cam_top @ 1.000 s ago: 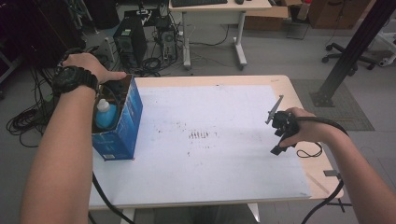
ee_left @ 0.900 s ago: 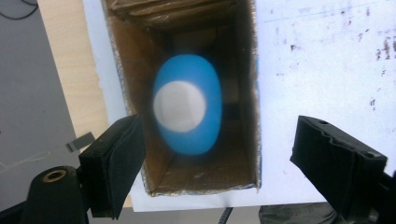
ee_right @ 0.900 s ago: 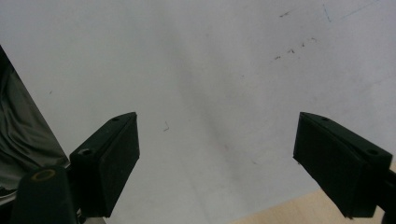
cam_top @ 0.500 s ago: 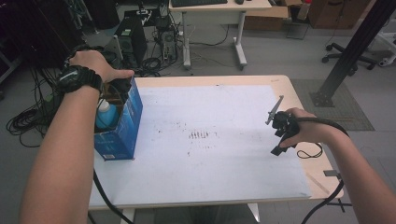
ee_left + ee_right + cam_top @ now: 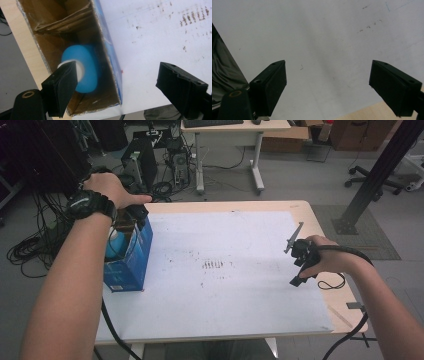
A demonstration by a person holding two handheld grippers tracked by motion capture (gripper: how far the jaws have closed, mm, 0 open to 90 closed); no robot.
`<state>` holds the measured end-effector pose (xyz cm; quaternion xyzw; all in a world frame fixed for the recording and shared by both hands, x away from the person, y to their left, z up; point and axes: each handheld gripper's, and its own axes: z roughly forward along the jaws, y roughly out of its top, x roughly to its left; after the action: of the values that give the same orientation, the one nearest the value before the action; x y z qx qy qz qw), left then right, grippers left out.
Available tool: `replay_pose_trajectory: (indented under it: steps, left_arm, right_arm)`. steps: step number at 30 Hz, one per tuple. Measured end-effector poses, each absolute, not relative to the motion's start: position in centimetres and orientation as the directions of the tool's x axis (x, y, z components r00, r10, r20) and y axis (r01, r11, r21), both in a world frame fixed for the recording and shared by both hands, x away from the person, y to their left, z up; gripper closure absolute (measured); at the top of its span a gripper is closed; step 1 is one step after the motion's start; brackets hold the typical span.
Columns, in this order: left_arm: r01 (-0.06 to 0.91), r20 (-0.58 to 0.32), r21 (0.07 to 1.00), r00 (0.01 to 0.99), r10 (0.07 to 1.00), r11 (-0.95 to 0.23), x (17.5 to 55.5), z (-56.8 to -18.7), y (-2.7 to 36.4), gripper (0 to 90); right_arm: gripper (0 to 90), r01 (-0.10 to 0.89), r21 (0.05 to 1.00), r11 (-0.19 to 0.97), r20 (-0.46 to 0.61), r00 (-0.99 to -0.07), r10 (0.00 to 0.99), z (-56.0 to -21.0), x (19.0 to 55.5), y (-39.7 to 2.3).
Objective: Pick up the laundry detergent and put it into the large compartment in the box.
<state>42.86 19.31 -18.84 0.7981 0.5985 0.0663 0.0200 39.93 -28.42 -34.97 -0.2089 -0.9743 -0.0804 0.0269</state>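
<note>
An open blue cardboard box stands on the left side of the table. A light blue bottle with a white cap stands upright inside it. In the left gripper view I look down into the box at the bottle. My left gripper is open above the box's far end, holding nothing, and in the high view this left gripper sits under the person's hand. My right gripper hovers low over the right side of the white sheet. That right gripper is open and empty.
A white sheet with dark smudges covers most of the wooden table. Cables trail off the front edge from both grippers. Beyond the table are a desk, computer towers and a black post on the floor.
The left hand and its gripper have lifted slightly and shifted right over the box's far end. The right gripper has stayed put.
</note>
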Motion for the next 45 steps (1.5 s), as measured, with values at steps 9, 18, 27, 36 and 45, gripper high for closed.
replay_pose_trajectory:
  steps: [9, 18, 27, 36, 45]
  left_arm:
    - [0.939, 0.081, 0.102, 0.320, 0.944, -0.327, 43.1, -19.2, 18.1, 17.0]
    - [0.918, 0.088, 0.094, 0.377, 0.922, -0.385, 43.2, -19.6, 16.3, 17.0]
    - [0.888, 0.087, 0.095, 0.444, 0.892, -0.451, 43.2, -20.3, 14.4, 17.2]
    - [0.858, 0.079, 0.090, 0.499, 0.863, -0.505, 43.1, -20.9, 12.8, 17.1]
    - [0.847, 0.055, 0.086, 0.521, 0.852, -0.524, 43.0, -21.9, 12.2, 17.2]
  right_arm:
    - [14.4, 0.413, 0.146, 0.899, 0.088, -0.911, 0.404, -35.0, 39.9, -28.4]
    - [14.4, 0.416, 0.145, 0.898, 0.085, -0.909, 0.407, -34.9, 39.8, -28.7]
    - [14.4, 0.418, 0.146, 0.897, 0.084, -0.908, 0.409, -34.9, 39.7, -28.9]
    - [14.4, 0.417, 0.144, 0.897, 0.085, -0.909, 0.409, -35.0, 39.7, -28.9]
    - [14.4, 0.418, 0.147, 0.897, 0.085, -0.908, 0.409, -35.0, 39.7, -28.9]
